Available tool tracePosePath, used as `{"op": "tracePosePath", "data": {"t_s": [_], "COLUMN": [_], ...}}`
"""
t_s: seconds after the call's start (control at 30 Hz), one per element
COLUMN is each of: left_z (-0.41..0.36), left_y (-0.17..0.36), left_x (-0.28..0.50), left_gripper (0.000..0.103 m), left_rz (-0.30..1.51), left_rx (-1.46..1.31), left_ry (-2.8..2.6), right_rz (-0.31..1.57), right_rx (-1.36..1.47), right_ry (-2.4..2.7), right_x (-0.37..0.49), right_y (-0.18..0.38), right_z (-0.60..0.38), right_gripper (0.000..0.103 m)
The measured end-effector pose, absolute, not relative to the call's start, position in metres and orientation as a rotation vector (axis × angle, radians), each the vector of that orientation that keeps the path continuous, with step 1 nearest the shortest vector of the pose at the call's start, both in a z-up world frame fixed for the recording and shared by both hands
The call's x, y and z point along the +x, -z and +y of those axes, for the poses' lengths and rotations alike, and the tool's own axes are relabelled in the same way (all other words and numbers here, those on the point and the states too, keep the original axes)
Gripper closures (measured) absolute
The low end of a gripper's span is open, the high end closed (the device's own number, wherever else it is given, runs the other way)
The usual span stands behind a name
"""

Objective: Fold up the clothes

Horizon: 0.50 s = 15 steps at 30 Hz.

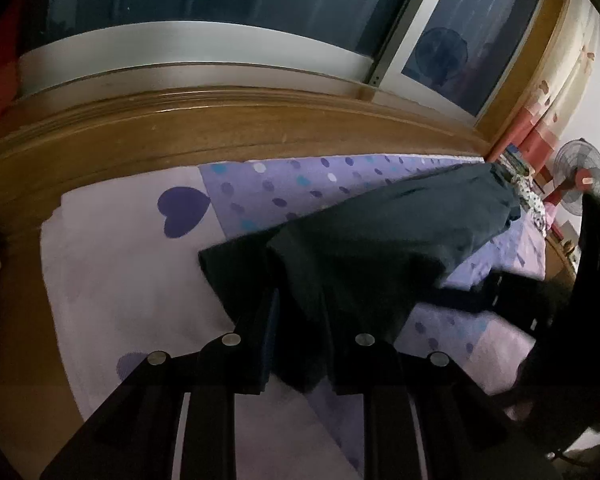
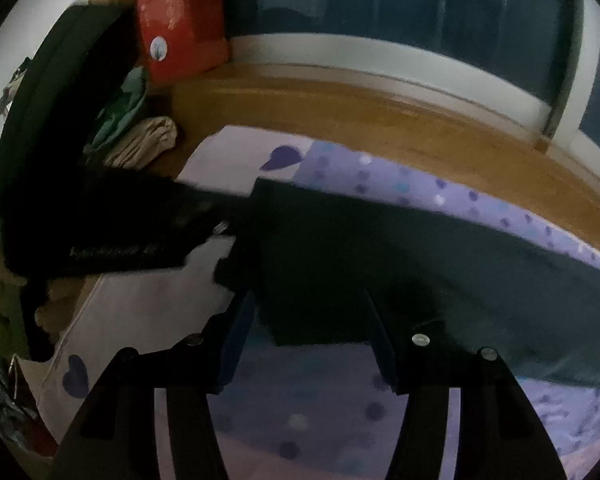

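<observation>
A: Left gripper (image 1: 296, 320) pinching the dark garment (image 1: 380, 236) between narrow jaws. Right gripper (image 2: 308, 320) wide, nothing gripped, garment edge just ahead between the fingers.

B: Beyond, spread over the dotted purple bedsheet (image 1: 260, 184). Could sag or drag crooked, being held on one side only.

Dim, motion-blurred, fisheye-warped, dark vignetted corners

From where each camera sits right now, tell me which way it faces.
Left wrist: on the left hand-held gripper, aimed down along its fingers, which pinch the dark garment on the purple bedsheet; right gripper at the right edge.
Right wrist: on the right hand-held gripper, aimed down at the garment; jaws open.
Shared: garment, bedsheet, wooden ledge, window.
</observation>
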<state>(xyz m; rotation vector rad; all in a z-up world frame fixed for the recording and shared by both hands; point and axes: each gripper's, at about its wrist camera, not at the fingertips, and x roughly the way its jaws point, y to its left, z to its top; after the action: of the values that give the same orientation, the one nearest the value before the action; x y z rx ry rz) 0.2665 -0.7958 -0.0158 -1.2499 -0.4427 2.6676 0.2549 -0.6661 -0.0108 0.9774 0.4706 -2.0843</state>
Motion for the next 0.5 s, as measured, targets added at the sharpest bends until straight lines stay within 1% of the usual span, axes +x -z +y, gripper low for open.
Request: {"op": "tracePosePath", "data": {"t_s": [0.13, 0.27, 0.33, 0.5], "left_z": [-0.798, -0.801, -0.802, -0.798], "left_y": [0.021, 0.026, 0.027, 0.034], "left_x": [0.257, 0.252, 0.251, 0.244], "left_gripper": [0.083, 0.083, 0.083, 0.082], "left_rz": [-0.426, -0.419, -0.429, -0.395], "left_rx": [-1.282, -1.312, -1.312, -1.351], "left_ry": [-2.680, -2.696, -2.684, -2.667], "right_rz": [0.496, 0.580, 0.579, 0.540], "right_rx": [1.005, 1.019, 1.039, 1.065], "right_ry": [2.075, 2.087, 2.094, 2.121], "right_x": [0.259, 0.263, 0.263, 0.261], "right_y": [0.023, 0.033, 0.038, 0.039], "right_z": [-0.676, -0.685, -0.687, -0.685], "right_gripper": [0.047, 0.048, 0.051, 0.052]}}
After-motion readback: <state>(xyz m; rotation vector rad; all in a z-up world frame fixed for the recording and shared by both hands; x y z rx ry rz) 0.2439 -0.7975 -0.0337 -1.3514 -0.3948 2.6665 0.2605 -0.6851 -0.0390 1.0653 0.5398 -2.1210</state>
